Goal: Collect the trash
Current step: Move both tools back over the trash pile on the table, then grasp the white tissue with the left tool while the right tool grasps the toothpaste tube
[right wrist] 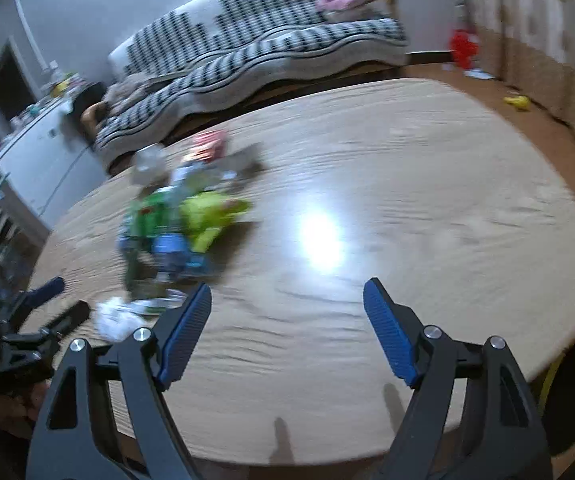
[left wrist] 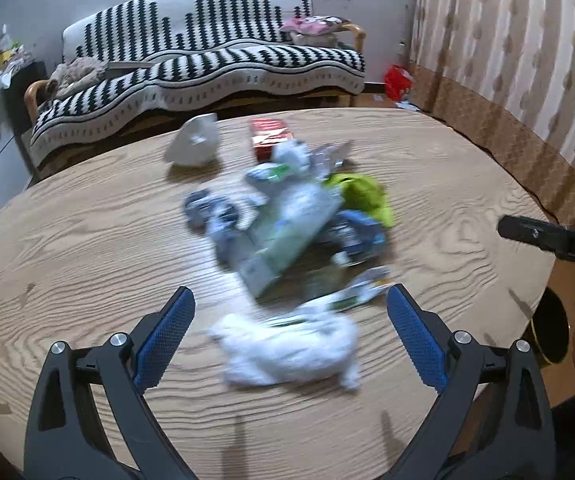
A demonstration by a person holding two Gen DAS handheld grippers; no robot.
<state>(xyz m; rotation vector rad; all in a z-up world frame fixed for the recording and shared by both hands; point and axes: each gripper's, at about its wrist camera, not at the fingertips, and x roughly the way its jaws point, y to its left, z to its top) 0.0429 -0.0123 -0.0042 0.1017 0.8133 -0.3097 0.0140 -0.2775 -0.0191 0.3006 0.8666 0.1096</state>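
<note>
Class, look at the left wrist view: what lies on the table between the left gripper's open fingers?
A crumpled white tissue lies between the left gripper fingers, untouched, in the left wrist view.

The right gripper (right wrist: 287, 300) hangs wide apart and empty over a bare wooden table (right wrist: 427, 200); a blurred trash pile (right wrist: 175, 224) lies at ten o'clock, the left gripper (right wrist: 57, 300) at nine

A sofa (left wrist: 207, 52) under a zigzag throw stands behind the wooden table (left wrist: 87, 240), beside what looks like a striped curtain (left wrist: 507, 40).
</note>
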